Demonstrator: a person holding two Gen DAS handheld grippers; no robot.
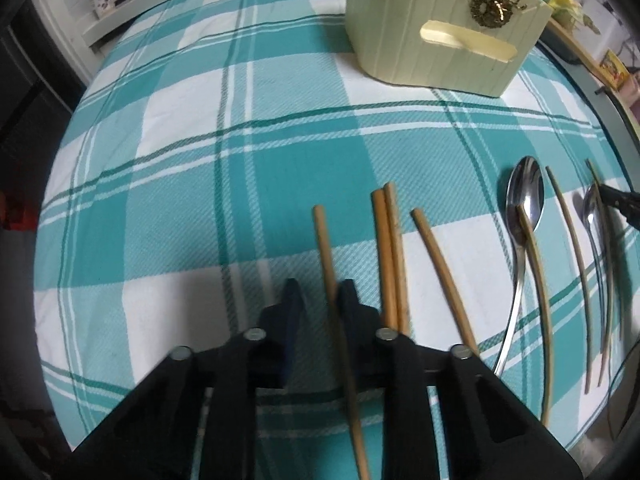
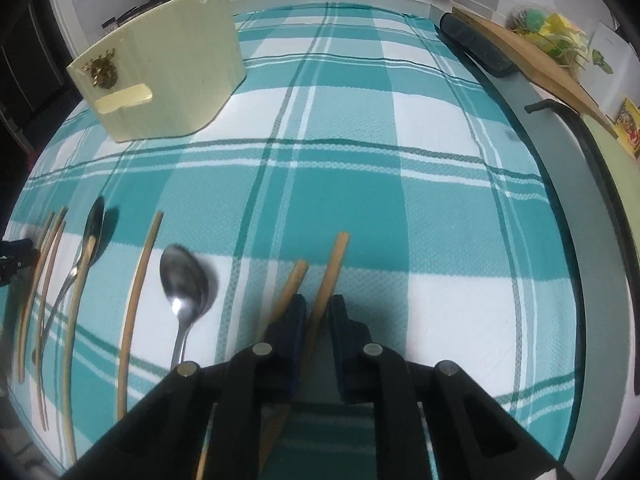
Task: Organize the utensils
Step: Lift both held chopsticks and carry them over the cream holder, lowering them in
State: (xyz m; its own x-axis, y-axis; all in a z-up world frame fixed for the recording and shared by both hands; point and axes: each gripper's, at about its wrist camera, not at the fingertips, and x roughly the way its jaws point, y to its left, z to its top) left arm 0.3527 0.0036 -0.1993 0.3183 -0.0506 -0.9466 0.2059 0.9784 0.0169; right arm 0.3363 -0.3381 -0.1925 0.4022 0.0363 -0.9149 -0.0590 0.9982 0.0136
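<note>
Teal-and-white checked cloth (image 1: 248,184) covers the counter, and wooden chopsticks and metal spoons lie spread along its near edge. In the left wrist view, the left gripper (image 1: 320,300) has its jaws drawn in narrow with one chopstick (image 1: 325,252) running between them, close against the right-hand finger; whether the pads truly press it cannot be told. Just at 3 o'clock of it lie a touching pair of chopsticks (image 1: 390,256) and then a single one (image 1: 442,272). Farther toward 3 o'clock rests a large spoon (image 1: 525,196) with a chopstick across its bowl, then more chopsticks and a second spoon near the frame edge. A cream plastic utensil holder (image 1: 436,40) with a gold ornament stands at 12 o'clock, well apart from the utensils. In the right wrist view, the right gripper (image 2: 318,312) is likewise narrow, with a chopstick (image 2: 331,276) between its fingers and another (image 2: 290,288) just outside the left finger; pressure on it is unclear. A spoon (image 2: 182,280) lies at 9 o'clock of that gripper, and the holder (image 2: 168,76) sits at 11 o'clock.
</note>
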